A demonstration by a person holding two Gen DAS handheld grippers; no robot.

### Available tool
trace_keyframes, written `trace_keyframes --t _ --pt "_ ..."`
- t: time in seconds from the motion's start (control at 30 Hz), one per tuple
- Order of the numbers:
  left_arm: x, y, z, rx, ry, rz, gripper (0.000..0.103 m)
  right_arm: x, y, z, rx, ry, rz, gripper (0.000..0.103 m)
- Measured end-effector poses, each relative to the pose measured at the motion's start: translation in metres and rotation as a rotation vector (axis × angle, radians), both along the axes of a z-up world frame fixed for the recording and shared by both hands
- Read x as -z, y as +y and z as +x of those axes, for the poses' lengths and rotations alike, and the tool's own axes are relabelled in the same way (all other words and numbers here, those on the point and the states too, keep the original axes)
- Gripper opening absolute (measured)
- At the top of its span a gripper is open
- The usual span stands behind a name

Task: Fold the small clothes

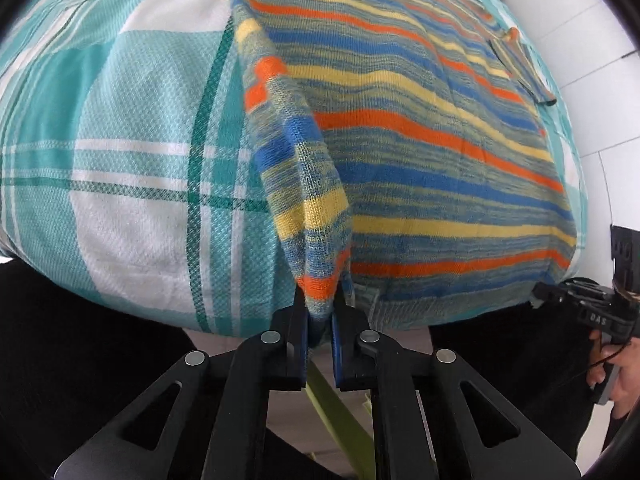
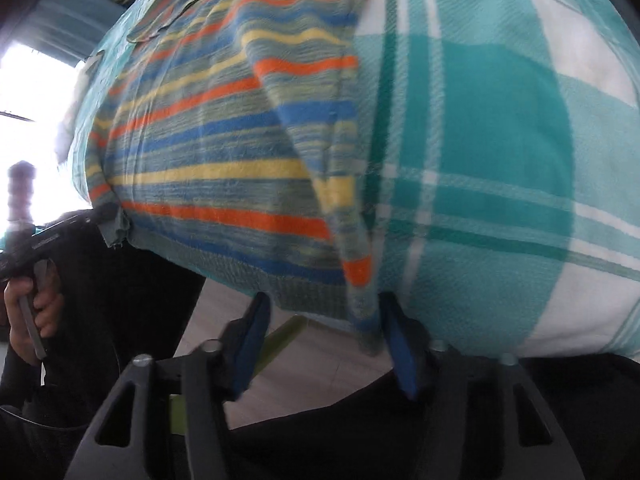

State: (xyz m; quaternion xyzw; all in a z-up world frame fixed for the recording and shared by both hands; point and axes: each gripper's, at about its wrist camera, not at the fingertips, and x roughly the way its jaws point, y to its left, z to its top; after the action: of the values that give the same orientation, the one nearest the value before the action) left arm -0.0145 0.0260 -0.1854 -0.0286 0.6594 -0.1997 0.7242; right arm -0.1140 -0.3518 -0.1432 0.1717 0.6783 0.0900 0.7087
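Note:
A small striped knit sweater (image 1: 420, 152), in orange, blue, yellow and grey-green, lies flat on a teal and white plaid cloth (image 1: 132, 152). My left gripper (image 1: 320, 316) is shut on the sweater's bottom left corner, which is lifted into a raised fold. The sweater also shows in the right wrist view (image 2: 224, 160). My right gripper (image 2: 324, 316) is open, its blue-padded jaws standing on either side of the bottom right hem corner, which hangs over the table edge between them. The right gripper also shows from the left wrist view (image 1: 576, 304), at the hem's right end.
The plaid cloth (image 2: 500, 160) covers the table and spreads wide beside the sweater on both sides. The table's near edge runs just in front of both grippers. Pale floor (image 2: 312, 364) and a green strip lie below. A white wall (image 1: 580, 52) stands at the right.

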Motion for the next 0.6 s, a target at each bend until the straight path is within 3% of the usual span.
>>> trace_keyframes --t 0.13,0.27,0.6 --pt "-0.017 0.036 -0.008 -0.025 0.02 -0.054 0.003 -0.021 -0.018 -0.018 0.106 -0.023 0.043 0.005" --pt "-0.009 0.065 -0.006 -0.058 0.044 -0.021 0.003 -0.039 -0.034 -0.035 0.185 -0.015 0.141 0.004" --pt "0.035 0.046 0.0 -0.064 0.043 0.173 0.002 0.021 -0.028 -0.024 0.262 0.152 0.013 0.004"
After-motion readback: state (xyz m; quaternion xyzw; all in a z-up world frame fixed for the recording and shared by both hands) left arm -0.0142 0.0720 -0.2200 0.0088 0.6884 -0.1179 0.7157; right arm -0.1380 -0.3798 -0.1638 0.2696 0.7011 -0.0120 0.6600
